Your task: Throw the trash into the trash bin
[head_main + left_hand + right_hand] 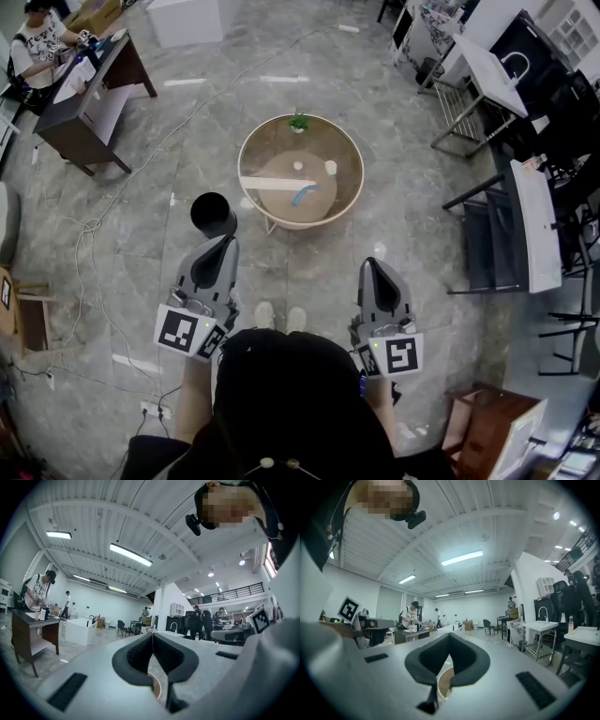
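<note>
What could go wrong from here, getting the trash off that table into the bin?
1. The blue scrap and white bits on the table are small; the jaws may slip or push them off the rim.
2. The bin has a narrow mouth and stands low on the floor; a drop may miss.
3. The cable on the floor left of the bin could catch a foot.

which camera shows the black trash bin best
The head view: the black trash bin stands whole on the floor, left of the round table and just past the left claw. Neither gripper view shows it; each gripper's own body fills the lower picture.
</note>
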Tool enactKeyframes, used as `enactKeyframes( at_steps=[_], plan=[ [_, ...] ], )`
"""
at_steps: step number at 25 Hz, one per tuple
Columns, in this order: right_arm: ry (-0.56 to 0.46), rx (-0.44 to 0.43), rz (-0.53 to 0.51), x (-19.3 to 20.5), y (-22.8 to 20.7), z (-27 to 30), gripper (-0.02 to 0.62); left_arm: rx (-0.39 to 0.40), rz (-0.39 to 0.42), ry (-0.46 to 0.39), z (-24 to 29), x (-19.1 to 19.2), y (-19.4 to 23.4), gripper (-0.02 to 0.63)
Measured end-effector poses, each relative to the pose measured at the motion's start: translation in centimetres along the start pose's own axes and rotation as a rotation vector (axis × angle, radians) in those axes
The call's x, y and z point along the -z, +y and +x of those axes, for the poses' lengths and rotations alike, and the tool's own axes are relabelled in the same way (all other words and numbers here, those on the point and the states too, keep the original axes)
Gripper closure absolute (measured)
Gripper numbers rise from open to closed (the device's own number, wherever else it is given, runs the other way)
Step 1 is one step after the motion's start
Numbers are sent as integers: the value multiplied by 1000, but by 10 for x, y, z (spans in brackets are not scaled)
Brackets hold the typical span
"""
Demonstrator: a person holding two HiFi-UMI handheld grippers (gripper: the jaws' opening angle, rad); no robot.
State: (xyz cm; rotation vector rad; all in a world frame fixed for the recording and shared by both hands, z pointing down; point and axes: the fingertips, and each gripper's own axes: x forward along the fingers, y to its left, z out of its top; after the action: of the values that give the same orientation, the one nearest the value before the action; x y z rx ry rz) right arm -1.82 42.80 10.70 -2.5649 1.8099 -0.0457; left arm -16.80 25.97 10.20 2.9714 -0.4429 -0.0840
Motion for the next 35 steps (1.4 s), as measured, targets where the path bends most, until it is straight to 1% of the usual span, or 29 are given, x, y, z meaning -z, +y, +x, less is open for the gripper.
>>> enactKeyframes(
  at_steps=[4,6,9,11,13,15,17,20,22,25,28,30,33,35],
  plan=[
    [-24,-17,90,2,-3,4,594,-18,7,-2,-5,-2,9,598],
    [-14,-24,107,7,-5,8,594,-41,7,-9,-14,-5,19,598],
    [28,-29,64,18,-8,20,592,-61,1,-31,-32,-10,39,598],
    [65,-34,33,27,-8,28,583,-54,-8,-49,-44,-12,50,597],
    [117,-39,1,38,-7,35,557,-38,-23,-62,-51,-11,60,597],
    [171,-47,-56,52,-5,42,521,-14,-38,-67,-54,-5,67,597],
    [219,-74,-147,67,-3,49,511,7,-51,-61,-51,1,72,597],
    [335,-118,-267,96,-3,59,494,32,-80,-45,-43,8,76,597],
    [404,-146,-301,114,-5,68,486,45,-100,-30,-38,12,77,595],
    [453,-175,-313,134,-13,91,485,51,-122,-8,-24,19,86,595],
    [488,-210,-312,155,-25,123,485,38,-143,6,-4,24,97,585],
    [525,-244,-314,174,-35,146,483,11,-150,22,13,28,106,539],
    [565,-296,-296,196,-53,182,483,-36,-145,58,47,33,118,537],
    [587,-322,-300,208,-67,209,479,-48,-157,76,75,37,127,537]
  ],
)
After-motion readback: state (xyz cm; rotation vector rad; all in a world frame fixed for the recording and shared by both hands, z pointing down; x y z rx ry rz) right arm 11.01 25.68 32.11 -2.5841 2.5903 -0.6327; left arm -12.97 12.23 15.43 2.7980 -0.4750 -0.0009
